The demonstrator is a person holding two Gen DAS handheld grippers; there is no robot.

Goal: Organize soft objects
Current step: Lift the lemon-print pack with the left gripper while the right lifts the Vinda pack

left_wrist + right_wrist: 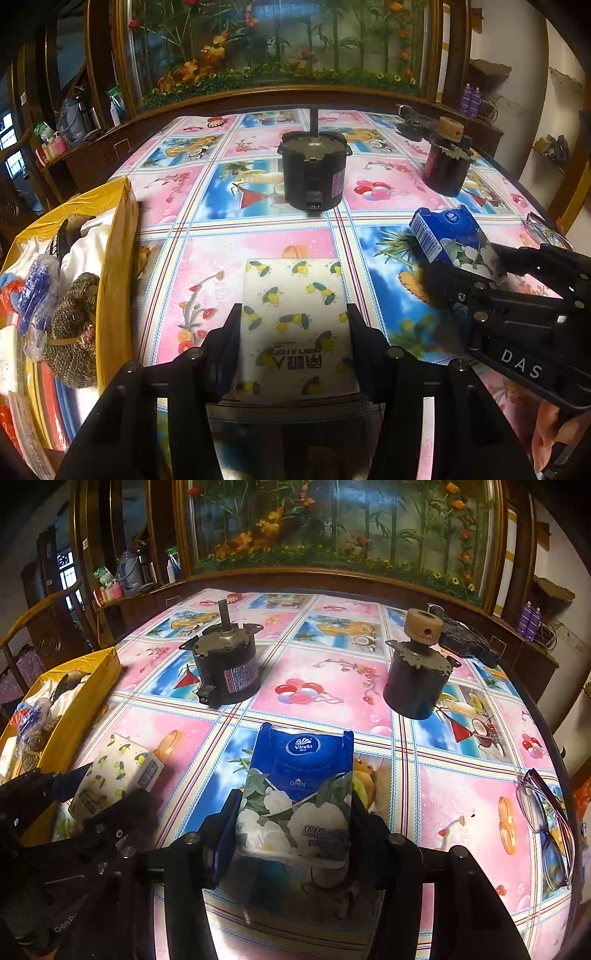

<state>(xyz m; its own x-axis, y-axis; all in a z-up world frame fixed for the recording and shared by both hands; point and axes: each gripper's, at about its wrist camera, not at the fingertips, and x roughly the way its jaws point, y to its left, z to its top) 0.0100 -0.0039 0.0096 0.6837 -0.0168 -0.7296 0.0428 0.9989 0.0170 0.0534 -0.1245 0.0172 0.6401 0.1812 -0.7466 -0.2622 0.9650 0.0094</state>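
Observation:
A white tissue pack with a lemon print (291, 288) lies on the tablecloth between the fingers of my left gripper (293, 308), and both pads press on its sides. My right gripper (294, 795) is shut on a blue Vinda tissue pack (301, 760) with white flowers. The right wrist view shows the left gripper (107, 794) at lower left, holding the lemon pack (122, 764). In the left wrist view, the right gripper (469, 258) holds the blue pack (443, 232) at the right.
A yellow box (118, 258) at the left holds cloths, scourers and bagged items. Two dark motors (314, 170) (447, 166) stand on the flowered tablecloth beyond the packs. Glasses (546, 823) lie near the table's right edge. A wooden sideboard runs along the back.

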